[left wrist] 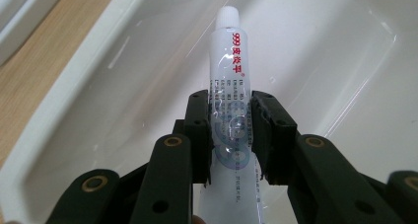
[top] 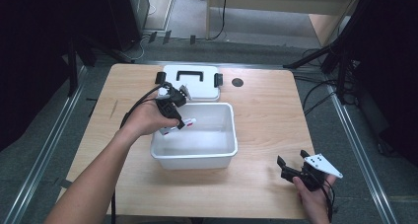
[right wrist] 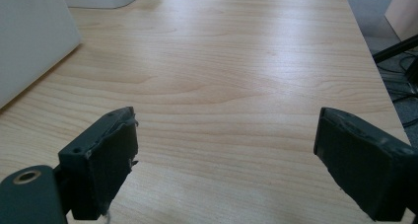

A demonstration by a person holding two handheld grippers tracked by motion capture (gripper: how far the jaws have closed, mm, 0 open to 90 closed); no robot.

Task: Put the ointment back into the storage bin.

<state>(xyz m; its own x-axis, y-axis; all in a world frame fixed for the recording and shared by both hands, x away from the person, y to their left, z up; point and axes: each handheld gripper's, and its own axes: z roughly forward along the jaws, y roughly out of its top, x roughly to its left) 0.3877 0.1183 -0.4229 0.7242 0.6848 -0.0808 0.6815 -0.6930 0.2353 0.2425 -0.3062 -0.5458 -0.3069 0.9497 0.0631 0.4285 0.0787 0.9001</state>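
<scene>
— Black jaws of the left gripper (left wrist: 230, 130) pinch that white plastic tube with red lettering (left wrist: 231, 86), hanging over the white plastic bin (top: 194, 157).

— Slim grip; it could slip or tip out early. Right gripper (right wrist: 224, 160) gapes idle.

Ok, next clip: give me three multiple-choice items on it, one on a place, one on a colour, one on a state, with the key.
1. Where does the lid lie?
A. on the white bin
B. on the table behind the bin
C. on the floor

2. What colour is the large print on the tube?
A. red
B. green
C. black

3. How do the right gripper's fingers stand?
A. shut on the tube
B. shut on nothing
C. open, nothing between them

Key:
1 B, the high view shows the lid flat on the table just beyond the bin.
2 A, red characters run below the cap in the left gripper view, where the left gripper clamps the tube.
3 C, bare wood shows between the wide-apart fingers.
</scene>
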